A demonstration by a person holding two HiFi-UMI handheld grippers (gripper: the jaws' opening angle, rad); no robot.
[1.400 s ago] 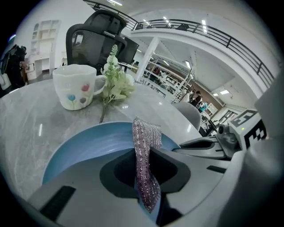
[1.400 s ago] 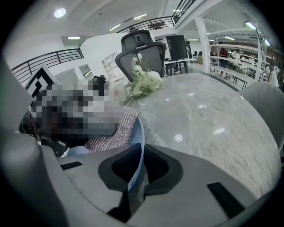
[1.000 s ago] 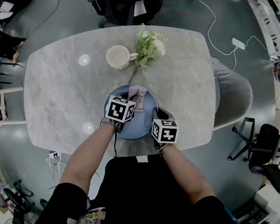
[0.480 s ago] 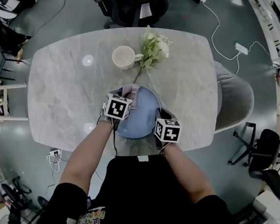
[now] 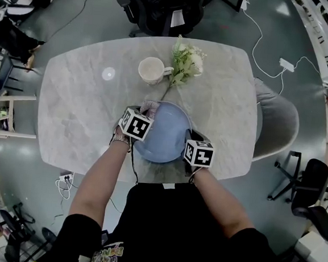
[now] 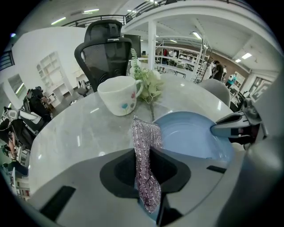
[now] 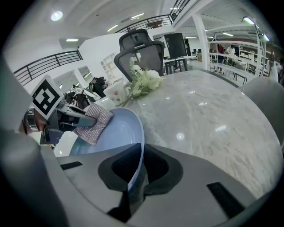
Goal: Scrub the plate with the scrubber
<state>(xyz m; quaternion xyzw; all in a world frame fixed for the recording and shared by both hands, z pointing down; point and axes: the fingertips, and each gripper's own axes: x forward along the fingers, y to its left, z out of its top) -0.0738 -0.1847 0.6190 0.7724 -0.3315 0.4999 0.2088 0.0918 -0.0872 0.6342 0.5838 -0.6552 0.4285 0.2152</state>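
Left gripper (image 6: 147,184) jaws are closed tight on the purple mesh scrubber (image 6: 146,135), whose free end lies on the far-left rim of the blue plate (image 6: 191,133). Right gripper (image 7: 133,179) is nearly shut, pinching the plate's near-right rim. Plate sits at the near edge of the marble table (image 5: 81,103), with the mug (image 5: 152,70) and flower sprig (image 5: 187,61) just beyond it.

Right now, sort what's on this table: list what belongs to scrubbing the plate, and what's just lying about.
In the job:
plate, rim clamped in the right gripper
scrubber, clamped in the left gripper

Lying about:
mug
flower sprig, both on the table beyond the plate
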